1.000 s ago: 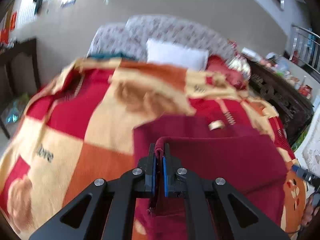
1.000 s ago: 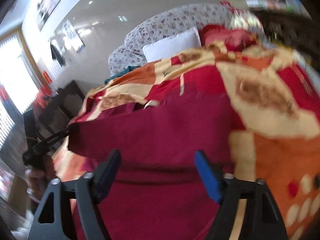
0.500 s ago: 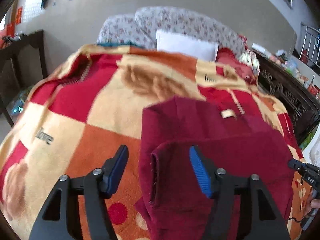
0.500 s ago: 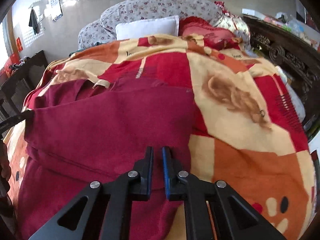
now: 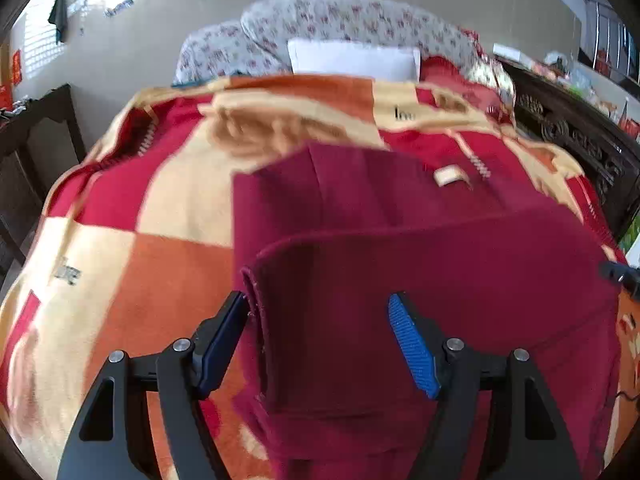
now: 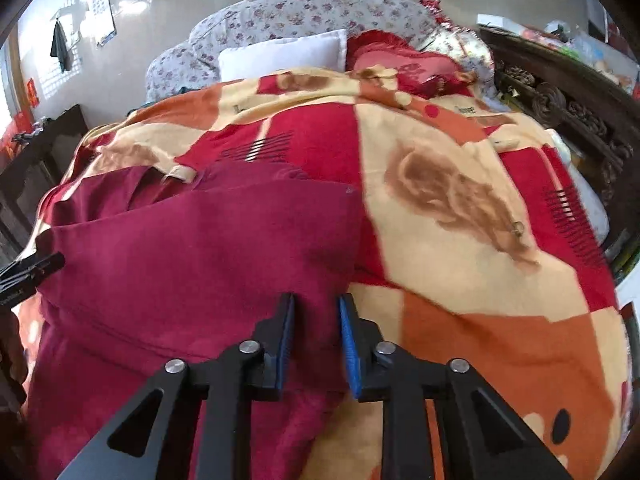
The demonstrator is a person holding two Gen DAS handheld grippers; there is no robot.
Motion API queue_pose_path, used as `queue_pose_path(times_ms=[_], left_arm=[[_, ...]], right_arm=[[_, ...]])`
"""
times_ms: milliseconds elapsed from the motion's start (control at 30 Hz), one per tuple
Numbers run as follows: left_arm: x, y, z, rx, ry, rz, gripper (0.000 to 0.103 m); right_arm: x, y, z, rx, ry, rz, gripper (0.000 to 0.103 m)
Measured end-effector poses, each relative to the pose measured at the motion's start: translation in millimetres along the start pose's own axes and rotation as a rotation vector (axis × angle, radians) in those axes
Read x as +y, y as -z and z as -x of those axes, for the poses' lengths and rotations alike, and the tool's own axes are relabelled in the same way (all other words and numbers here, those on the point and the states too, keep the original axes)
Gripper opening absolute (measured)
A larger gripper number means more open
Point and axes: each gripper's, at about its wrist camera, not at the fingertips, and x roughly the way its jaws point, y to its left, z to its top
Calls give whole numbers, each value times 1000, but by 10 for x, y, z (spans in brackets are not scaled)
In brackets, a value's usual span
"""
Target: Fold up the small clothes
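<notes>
A dark red garment (image 5: 420, 248) lies folded on a checked blanket (image 5: 152, 208), a pale label (image 5: 450, 176) near its far edge. My left gripper (image 5: 320, 308) is open, its jaws wide apart over the garment's left folded edge, holding nothing. In the right wrist view the same garment (image 6: 192, 248) fills the lower left. My right gripper (image 6: 316, 308) stands over the garment's right edge with a narrow gap between its jaws; the cloth lies under them, not pinched. The other gripper's tip shows at the left edge of the right wrist view (image 6: 32, 268).
The blanket (image 6: 460, 200) covers a bed. A white pillow (image 5: 352, 58) and a floral cushion (image 5: 340, 16) lie at its head. Dark carved wooden furniture (image 5: 576, 136) stands on the right, a dark table (image 5: 36, 128) on the left.
My left gripper let go of the garment's edge and opened wide. My right gripper closed, then parted slightly. The garment now lies folded over on the blanket.
</notes>
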Motion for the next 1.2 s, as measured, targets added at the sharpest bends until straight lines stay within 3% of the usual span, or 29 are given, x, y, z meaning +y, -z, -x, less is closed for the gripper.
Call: queue_pose_path(times_ms=[67,133,267,333,400,433,500,600,667,733,800,867,1000,1200], left_arm=[[-26,50,-58,17,-14,-7,73],[-64,74,-53,7,-29,-25,75],[-51,87,-7,24,-24,-13,75],[-29,118,120,23,-15,-1,75],[-6,143,237,23,-2,13,75],[3,181,323,23,8,25,75],[3,272,456,24,26,42,77],[-47,439,613,38,42,33,77],[-88,572,718,45,42,17,77],[-111,705,827,50,43,-2,77],[-106,868,986,45,38,-29,77],[-58,980,1100,39,34,-34,78],[119,1152,1246,51,28,13,78],[259,1345,1350,79,23,70,79]], right_arm=[[-148,11,16,-3,49,-39,1],[-330,53,-25,7,-55,-141,1],[-368,151,228,-22,-112,-203,3],[-293,223,435,-27,-187,-216,16],[-117,307,570,-1,-252,-182,61],[4,372,617,31,-287,-145,69],[275,510,680,96,-352,-39,71],[521,727,703,171,-370,82,71],[623,899,665,233,-282,207,67],[580,1116,708,273,-117,342,67],[363,1261,833,294,-17,375,67],[100,1316,1012,281,45,321,67],[90,1273,1417,160,-166,185,69],[1143,1320,1311,152,-388,324,69]])
